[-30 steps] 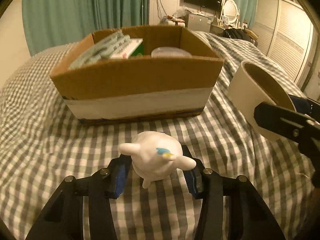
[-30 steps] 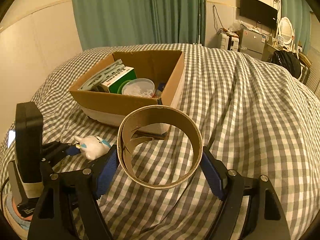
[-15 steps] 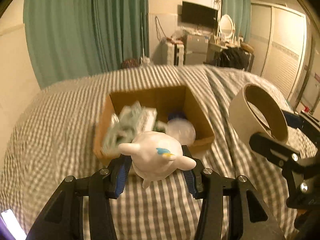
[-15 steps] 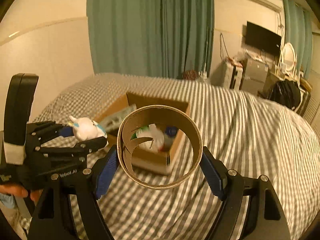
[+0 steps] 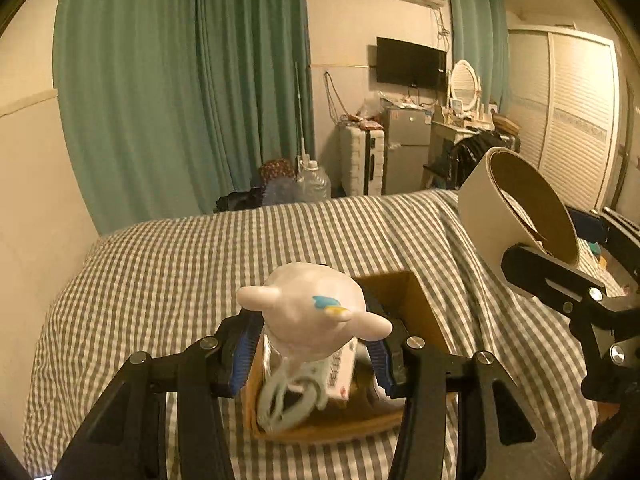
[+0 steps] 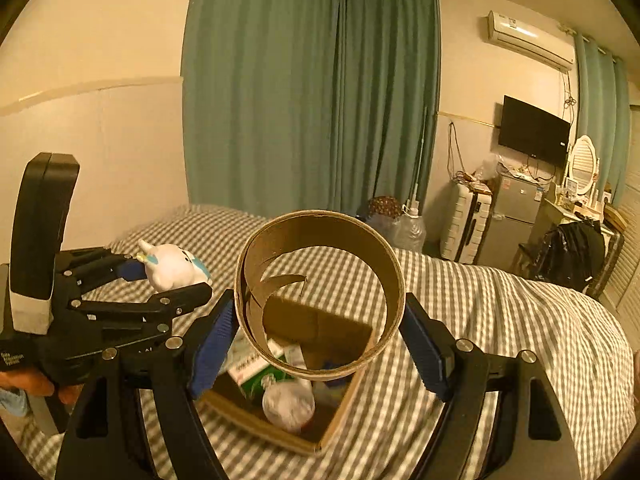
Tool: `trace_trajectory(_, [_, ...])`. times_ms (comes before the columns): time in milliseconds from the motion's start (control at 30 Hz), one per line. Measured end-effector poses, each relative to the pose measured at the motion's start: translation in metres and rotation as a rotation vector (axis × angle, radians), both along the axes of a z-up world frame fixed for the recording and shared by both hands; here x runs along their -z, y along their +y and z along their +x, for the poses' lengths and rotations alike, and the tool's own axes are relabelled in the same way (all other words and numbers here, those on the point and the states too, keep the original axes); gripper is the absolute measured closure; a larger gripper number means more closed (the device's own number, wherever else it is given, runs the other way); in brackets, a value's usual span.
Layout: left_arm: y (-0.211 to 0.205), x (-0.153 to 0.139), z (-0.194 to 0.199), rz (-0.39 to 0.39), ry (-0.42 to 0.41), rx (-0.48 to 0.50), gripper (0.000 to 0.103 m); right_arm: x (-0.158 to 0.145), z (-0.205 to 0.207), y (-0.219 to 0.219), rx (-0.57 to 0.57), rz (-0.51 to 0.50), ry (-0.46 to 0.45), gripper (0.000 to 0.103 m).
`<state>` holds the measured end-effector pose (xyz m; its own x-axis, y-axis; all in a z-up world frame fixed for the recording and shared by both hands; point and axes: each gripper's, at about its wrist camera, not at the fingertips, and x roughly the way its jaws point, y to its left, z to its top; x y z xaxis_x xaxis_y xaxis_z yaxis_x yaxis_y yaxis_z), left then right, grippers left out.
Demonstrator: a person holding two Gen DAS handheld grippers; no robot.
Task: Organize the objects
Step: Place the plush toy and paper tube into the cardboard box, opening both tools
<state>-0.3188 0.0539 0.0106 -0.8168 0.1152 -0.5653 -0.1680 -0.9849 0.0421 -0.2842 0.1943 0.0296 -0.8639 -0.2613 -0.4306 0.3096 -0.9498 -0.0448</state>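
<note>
Left tongs (image 5: 314, 344) are clamped on a small white round toy figure (image 5: 312, 316), above the open brown cardboard box (image 6: 336, 428) on the checked bed (image 5: 168, 272). Right tongs (image 6: 318, 344) are clamped on a wide brown cardboard ring (image 6: 320, 294), also above that box, right of the toy.

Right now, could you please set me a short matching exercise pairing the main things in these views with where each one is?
Things:
1. white toy figure
2. cardboard ring
3. cardboard box
4. green-and-white carton

Places:
A. on the checked bedspread
B. in the right gripper
C. inside the box
D. in the left gripper

Pairs: 1-D, 2-B, 3-A, 4-C
</note>
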Motion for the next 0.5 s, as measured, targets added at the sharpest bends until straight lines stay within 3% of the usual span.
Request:
trace_trajectory(233, [-0.002,0.003,-0.056,0.01,-0.022,-0.017,0.053,0.008,-0.049,-0.009,-0.021,-0.028,-0.03,0.025])
trace_trajectory(500, [0.008,0.051,-0.1,-0.005,-0.109,-0.002,0.053,0.057,-0.095,-0.009,-0.013,-0.052,-0.172,0.025])
